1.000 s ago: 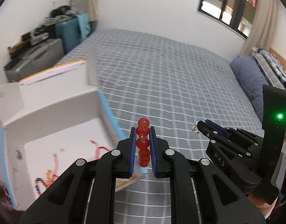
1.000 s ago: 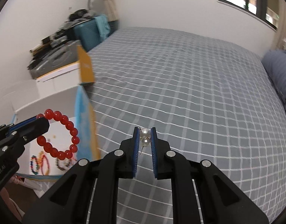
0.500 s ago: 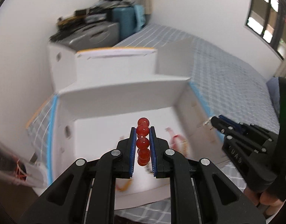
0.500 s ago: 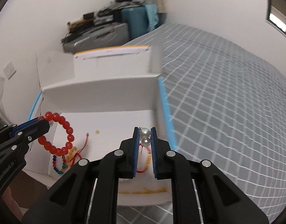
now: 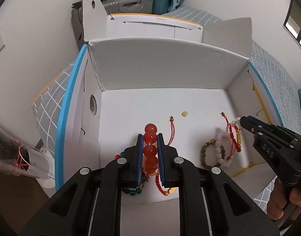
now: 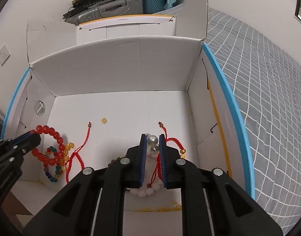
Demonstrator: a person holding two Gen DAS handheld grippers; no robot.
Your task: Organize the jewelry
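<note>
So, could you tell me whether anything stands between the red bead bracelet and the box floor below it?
No lid or flap covers the box. Under the red bead bracelet in the left tongs lie only other bracelets.

The left gripper was clamped tight, fingers pointing forward and down. The right gripper was likewise closed, level with it on its right.

White box, blue rim – red bead bracelet – grey bedspread, white grid
</note>
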